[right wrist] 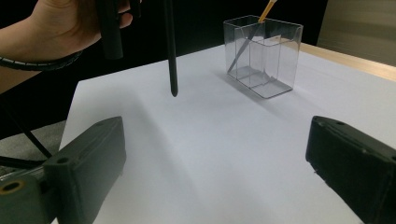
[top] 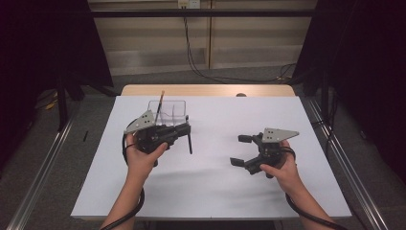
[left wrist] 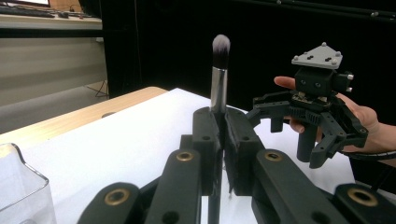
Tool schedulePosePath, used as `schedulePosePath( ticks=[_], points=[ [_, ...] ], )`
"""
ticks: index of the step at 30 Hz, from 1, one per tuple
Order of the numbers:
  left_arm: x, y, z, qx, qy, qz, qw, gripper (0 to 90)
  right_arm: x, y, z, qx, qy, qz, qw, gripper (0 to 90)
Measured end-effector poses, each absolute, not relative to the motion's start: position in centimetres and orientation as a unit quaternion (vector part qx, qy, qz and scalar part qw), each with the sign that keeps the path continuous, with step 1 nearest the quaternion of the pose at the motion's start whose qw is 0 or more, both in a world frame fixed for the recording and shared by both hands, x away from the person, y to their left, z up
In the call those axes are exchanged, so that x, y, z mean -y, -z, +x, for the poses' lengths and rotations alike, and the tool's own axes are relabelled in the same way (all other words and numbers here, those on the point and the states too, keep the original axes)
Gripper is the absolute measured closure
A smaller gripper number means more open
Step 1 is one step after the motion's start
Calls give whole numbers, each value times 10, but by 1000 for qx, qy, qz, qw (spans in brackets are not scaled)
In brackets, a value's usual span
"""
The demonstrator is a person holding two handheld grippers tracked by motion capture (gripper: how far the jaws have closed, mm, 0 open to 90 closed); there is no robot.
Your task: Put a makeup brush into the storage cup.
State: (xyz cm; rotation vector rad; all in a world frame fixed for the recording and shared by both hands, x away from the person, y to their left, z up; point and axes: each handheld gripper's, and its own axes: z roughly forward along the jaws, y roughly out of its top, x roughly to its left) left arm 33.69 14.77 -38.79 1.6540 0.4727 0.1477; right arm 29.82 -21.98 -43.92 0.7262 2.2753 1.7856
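Observation:
My left gripper is shut on a black-handled makeup brush just in front of a clear plastic holder. In the left gripper view its jaws pinch the brush below the silver ferrule, and the bristle tip points up and away. A thin orange-handled brush leans inside the holder. My right gripper hangs open at the right of the white sheet, with nothing between its fingers. In the right gripper view the held brush's black handle hangs above the sheet, left of the holder.
A white sheet covers most of the table; bare wood shows along the far edge. Metal rails run down both sides on the floor. Cables trail from both grippers toward the person.

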Motion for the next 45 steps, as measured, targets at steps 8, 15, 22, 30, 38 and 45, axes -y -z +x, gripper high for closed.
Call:
schedulePosePath(
  ticks=[8,15,22,30,38,45],
  points=[
    [-152,391,338,-211,-71,727,650,838,231,442,293,-763,-590,249,85,43],
    [-155,393,340,-215,-74,724,652,839,243,444,291,-759,-591,258,92,39],
    [-158,392,342,-219,-81,722,651,839,252,448,289,-759,-587,264,97,29],
    [-162,393,344,-223,-86,722,649,839,264,454,284,-759,-585,267,99,20],
    [-165,392,346,-229,-92,719,649,839,276,455,280,-762,-576,274,108,19],
    [-167,395,348,-231,-96,722,645,839,286,458,275,-764,-569,282,112,19]
  ],
)
